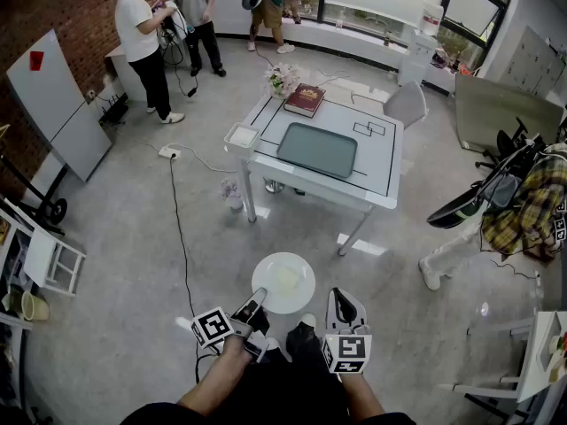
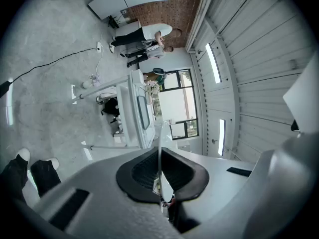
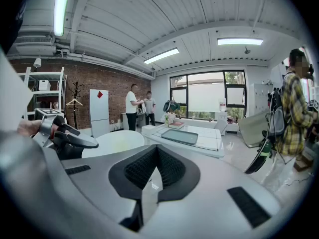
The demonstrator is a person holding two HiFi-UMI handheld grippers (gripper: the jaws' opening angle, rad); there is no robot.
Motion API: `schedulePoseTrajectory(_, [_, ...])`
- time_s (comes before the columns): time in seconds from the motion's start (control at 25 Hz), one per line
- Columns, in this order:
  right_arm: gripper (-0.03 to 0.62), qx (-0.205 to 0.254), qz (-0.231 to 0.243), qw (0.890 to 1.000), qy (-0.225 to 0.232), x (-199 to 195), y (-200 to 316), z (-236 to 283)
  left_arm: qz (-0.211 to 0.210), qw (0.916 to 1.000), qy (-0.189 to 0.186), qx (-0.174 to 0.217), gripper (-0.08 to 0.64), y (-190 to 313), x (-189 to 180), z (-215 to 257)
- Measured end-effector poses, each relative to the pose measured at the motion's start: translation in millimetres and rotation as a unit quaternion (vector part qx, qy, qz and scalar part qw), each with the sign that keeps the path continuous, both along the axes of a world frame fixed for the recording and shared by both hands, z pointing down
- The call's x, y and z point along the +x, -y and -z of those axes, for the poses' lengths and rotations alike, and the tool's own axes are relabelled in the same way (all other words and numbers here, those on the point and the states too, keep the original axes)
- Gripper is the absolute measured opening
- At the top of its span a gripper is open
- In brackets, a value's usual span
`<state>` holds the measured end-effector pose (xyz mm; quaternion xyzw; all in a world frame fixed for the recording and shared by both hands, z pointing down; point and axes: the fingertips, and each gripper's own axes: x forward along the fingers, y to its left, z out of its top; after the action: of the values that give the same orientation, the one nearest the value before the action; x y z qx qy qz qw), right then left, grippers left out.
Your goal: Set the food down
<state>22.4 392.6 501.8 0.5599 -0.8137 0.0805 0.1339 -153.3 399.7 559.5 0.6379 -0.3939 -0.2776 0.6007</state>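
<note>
Plate (image 1: 283,283) and food (image 1: 289,277) hang over the floor (image 1: 133,237), well short of the table (image 1: 383,161), carried level by the left gripper (image 1: 258,297), whose jaws are pinched tight on the rim farthest from the table. The right gripper (image 1: 340,297) sits just beside the plate, also on the side away from the table, its jaws together with nothing in them. I'd judge the plate stiff, smooth and breakable. Held by one edge it will want to droop or twist out of the pads, so the bite belongs deep on the rim, with the free gripper ready to steady the other edge if it sags. The food looks like a small, pale, flat piece, light and loose on a glossy surface; what it is I can't tell. Any tilt could slide it off, so the plate should be kept flat all the way to the table. Only the head view shows the food lying on the plate, the stretch of floor across to the table, and the grey tray (image 1: 317,150) on top of it. The left gripper view shows the plate merely as a thin white edge running between the pads, which confirms the grip but shows nothing of the food. The right gripper view shows its own jaws closed and empty, the plate's broad white face beside them, and the table beyond.
</note>
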Motion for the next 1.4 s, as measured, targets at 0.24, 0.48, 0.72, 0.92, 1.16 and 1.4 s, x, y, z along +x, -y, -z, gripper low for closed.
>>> schedulePoseTrajectory(0.24, [0.009,0.018,0.006,1.0,0.013,-0.7,1.7,4.0,-0.001,1.0,0.0,-0.004,0.012,3.4,2.0,-1.1])
schedulePoseTrajectory(0.48, [0.009,0.039,0.01,0.999,0.002,-5.7,-3.2,10.1,-0.001,0.9999,-0.004,-0.011,0.012,1.9,0.1,-4.0])
schedulePoseTrajectory(0.72, [0.009,0.033,0.007,0.999,0.005,-6.7,-9.8,7.0,-0.003,0.9998,-0.008,-0.016,0.012,-0.4,-3.2,-6.4])
schedulePoseTrajectory(0.92, [0.009,0.015,0.004,1.0,0.006,-4.4,-10.2,-4.3,-0.005,0.9997,-0.008,-0.021,0.012,2.1,-2.4,-11.5])
schedulePoseTrajectory(1.16, [0.009,0.0,-0.002,1.0,0.008,1.8,3.6,-13.6,-0.003,0.9997,-0.006,-0.023,0.012,15.4,-1.4,-16.3])
schedulePoseTrajectory(1.4, [0.009,0.001,0.008,1.0,0.012,-1.2,33.7,-12.0,0.006,0.9996,-0.004,-0.028,0.012,37.7,-2.4,-17.0])
